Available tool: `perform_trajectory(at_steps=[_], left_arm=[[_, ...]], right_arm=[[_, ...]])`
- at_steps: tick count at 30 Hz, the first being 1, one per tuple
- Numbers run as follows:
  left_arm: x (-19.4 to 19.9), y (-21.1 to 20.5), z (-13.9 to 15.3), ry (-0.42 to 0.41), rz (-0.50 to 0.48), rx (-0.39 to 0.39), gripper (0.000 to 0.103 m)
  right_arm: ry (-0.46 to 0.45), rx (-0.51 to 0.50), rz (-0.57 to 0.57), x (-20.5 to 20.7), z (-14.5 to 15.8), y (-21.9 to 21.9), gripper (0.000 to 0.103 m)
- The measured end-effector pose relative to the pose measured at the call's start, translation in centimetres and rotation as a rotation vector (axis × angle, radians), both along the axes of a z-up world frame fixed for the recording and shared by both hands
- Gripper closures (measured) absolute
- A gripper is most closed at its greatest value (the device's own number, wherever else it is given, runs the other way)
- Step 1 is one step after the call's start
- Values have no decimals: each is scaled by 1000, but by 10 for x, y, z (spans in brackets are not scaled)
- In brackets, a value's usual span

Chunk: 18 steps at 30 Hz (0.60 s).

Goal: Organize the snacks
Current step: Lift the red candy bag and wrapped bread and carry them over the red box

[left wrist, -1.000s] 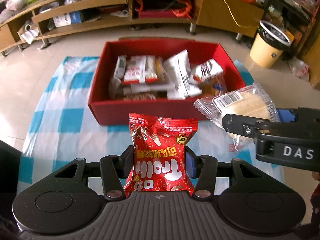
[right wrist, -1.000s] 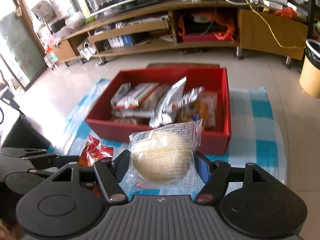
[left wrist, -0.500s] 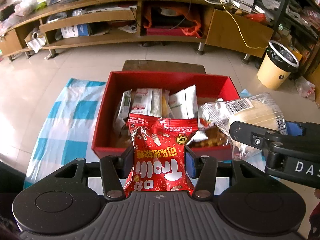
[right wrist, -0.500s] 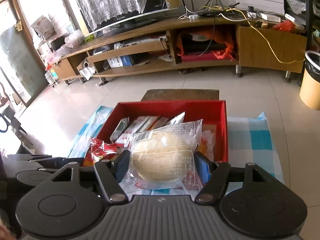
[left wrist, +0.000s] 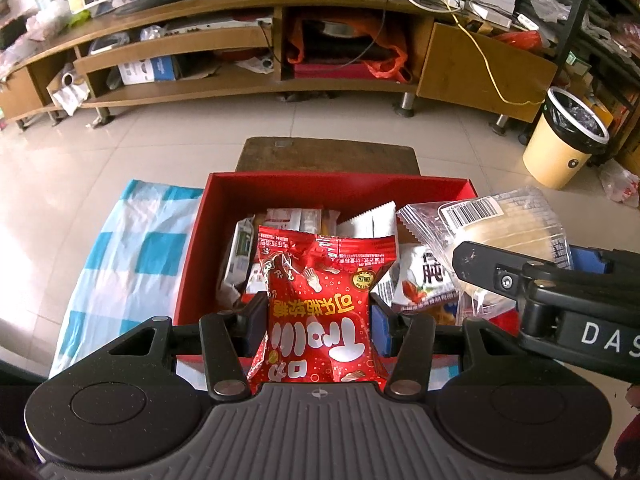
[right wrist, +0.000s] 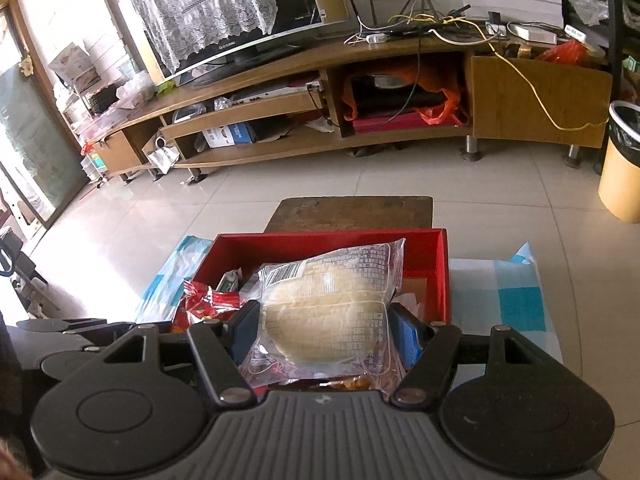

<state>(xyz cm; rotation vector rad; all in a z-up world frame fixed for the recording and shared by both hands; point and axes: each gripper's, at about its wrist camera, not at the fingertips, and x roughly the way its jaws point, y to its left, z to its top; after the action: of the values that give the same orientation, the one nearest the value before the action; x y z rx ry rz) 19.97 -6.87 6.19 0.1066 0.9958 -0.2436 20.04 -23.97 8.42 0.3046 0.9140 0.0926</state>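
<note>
My left gripper (left wrist: 319, 312) is shut on a red candy packet (left wrist: 320, 304) and holds it upright over the near part of the red box (left wrist: 320, 190). Beside it on the right, the right gripper (right wrist: 324, 330) is shut on a clear-wrapped pale bun (right wrist: 324, 312), also above the box (right wrist: 440, 276). In the left wrist view the bun (left wrist: 516, 232) shows at the right behind the right gripper's black finger (left wrist: 500, 276). Several wrapped snacks (left wrist: 288, 220) lie inside the box.
The box rests on a blue-and-white checked cloth (left wrist: 132, 256) on a tiled floor, with a brown mat (left wrist: 326, 154) behind it. A long wooden TV stand (left wrist: 260, 40) runs along the back. A yellow waste bin (left wrist: 564, 140) stands at the right.
Both grippers have carried their packets forward from in front of the box to over it. The box now sits lower and nearer in both views. Neither grip has altered.
</note>
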Motion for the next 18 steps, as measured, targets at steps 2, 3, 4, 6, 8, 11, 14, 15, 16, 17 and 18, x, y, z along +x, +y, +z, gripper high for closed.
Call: perform_trajectory(at_steps=[2, 3, 4, 6, 8, 11, 14, 15, 16, 17, 18], left_arm=[[6, -1, -2, 3, 4, 7, 44], [8, -2, -4, 6, 6, 10, 44], [12, -1, -6, 12, 9, 11, 44], [16, -2, -9, 20, 14, 14, 44], [20, -3, -12, 27, 17, 23, 44], [26, -4, -17, 37, 18, 35, 44], [30, -6, -22, 50, 19, 42, 44], [31, -7, -24, 54, 20, 45, 44], [32, -8, -25, 57, 20, 48, 44], [33, -8, -26, 60, 22, 51, 44], [34, -8, -28, 63, 23, 54, 44]], right_arm=[[8, 1, -4, 6, -4, -1, 38], [12, 1, -4, 9, -5, 0, 38], [18, 2, -5, 13, -7, 0, 38], [27, 1, -6, 19, -11, 0, 38], [38, -2, -6, 24, -15, 0, 38], [55, -4, -9, 30, -21, 0, 38], [73, -7, -15, 34, -27, -2, 38], [79, -10, -17, 35, -29, -2, 38], [85, -12, -18, 36, -31, -3, 38], [92, -14, -20, 38, -33, -3, 38], [97, -16, -22, 39, -34, -3, 38]])
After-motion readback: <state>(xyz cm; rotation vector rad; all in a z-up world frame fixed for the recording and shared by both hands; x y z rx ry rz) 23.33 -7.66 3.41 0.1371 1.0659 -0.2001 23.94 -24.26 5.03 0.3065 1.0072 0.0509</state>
